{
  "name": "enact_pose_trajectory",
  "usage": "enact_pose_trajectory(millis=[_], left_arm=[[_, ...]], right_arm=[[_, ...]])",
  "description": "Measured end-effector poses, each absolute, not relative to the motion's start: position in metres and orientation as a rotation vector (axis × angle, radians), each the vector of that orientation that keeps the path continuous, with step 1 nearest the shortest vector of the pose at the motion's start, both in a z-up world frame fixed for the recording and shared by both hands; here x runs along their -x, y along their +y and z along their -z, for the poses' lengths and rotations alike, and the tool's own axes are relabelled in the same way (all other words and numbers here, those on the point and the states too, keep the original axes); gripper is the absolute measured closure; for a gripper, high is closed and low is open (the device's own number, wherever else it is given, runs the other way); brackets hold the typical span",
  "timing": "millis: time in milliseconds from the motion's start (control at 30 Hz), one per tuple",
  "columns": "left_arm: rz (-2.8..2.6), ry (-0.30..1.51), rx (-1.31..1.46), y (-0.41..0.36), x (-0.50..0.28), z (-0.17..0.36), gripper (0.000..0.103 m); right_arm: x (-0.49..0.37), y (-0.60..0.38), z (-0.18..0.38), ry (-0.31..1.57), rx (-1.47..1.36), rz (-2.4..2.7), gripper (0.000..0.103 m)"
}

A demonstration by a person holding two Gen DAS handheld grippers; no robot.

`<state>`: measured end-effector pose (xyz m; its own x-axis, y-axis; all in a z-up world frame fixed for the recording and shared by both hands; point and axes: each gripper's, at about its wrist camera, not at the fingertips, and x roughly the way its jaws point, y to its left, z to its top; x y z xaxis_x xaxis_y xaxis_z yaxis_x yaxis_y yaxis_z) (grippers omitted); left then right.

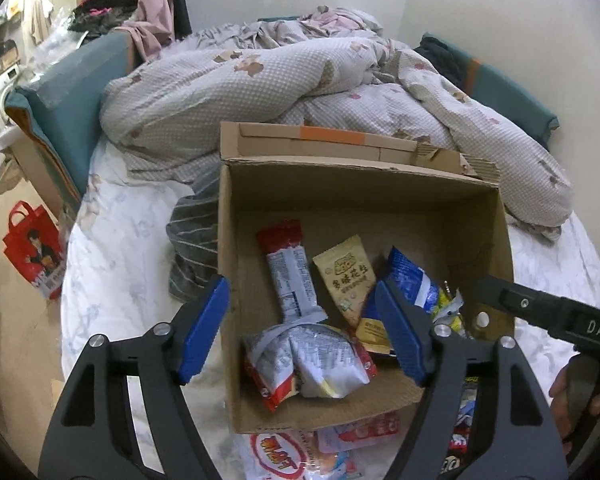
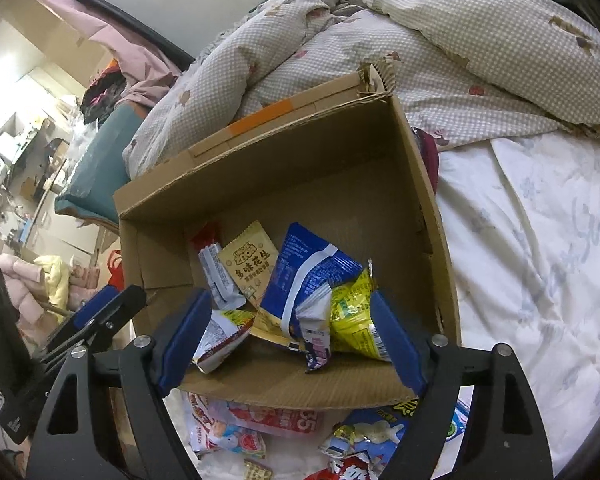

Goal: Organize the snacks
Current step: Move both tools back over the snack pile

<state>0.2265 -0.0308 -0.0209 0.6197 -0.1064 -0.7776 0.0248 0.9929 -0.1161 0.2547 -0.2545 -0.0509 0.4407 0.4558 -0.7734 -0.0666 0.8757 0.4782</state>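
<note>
An open cardboard box (image 1: 360,200) (image 2: 300,176) stands on the bed with several snack packets in it. Among them are a long red-and-silver packet (image 1: 290,276), a tan peanut packet (image 1: 346,272) (image 2: 250,264), a blue packet (image 1: 412,280) (image 2: 304,268) and a yellow-green packet (image 2: 354,320). My left gripper (image 1: 300,292) hangs open over the box's near left side, straddling its left wall and holding nothing. My right gripper (image 2: 292,300) is open over the near right part, with the blue and yellow-green packets lying loose between its fingers. More loose snacks (image 1: 340,440) (image 2: 260,428) lie on the sheet in front of the box.
A crumpled checked quilt (image 1: 300,80) is heaped behind the box. A striped grey garment (image 1: 192,240) lies at the box's left. The white sheet (image 2: 540,240) spreads to the right. A red bag (image 1: 32,248) stands on the floor beyond the bed's left edge.
</note>
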Motion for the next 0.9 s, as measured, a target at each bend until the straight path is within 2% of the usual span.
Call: enact_pose_trajectory(millis=[233, 267, 300, 367, 633, 900], left_arm=[[-0.006, 0.862, 0.110, -0.019, -0.216, 0.012, 0.030], [-0.023, 0.853, 0.112, -0.017, -0.214, 0.010, 0.027], [-0.038, 0.843, 0.119, -0.014, -0.211, 0.006, 0.017], [-0.046, 0.839, 0.140, -0.009, -0.208, 0.000, 0.010], [-0.053, 0.844, 0.177, -0.001, -0.184, -0.014, 0.010], [-0.001, 0.801, 0.095, -0.013, -0.154, -0.028, 0.010]], right_arm=[[-0.245, -0.253, 0.036, 1.019, -0.373, -0.320, 0.019], [-0.244, -0.253, 0.034, 1.018, -0.376, -0.318, 0.019], [-0.242, -0.254, 0.033, 1.020, -0.384, -0.318, 0.019], [-0.235, -0.256, 0.027, 1.021, -0.416, -0.327, 0.019], [-0.206, -0.250, -0.002, 0.959, -0.380, -0.374, 0.019], [-0.176, -0.252, 0.007, 0.998, -0.376, -0.383, 0.019]])
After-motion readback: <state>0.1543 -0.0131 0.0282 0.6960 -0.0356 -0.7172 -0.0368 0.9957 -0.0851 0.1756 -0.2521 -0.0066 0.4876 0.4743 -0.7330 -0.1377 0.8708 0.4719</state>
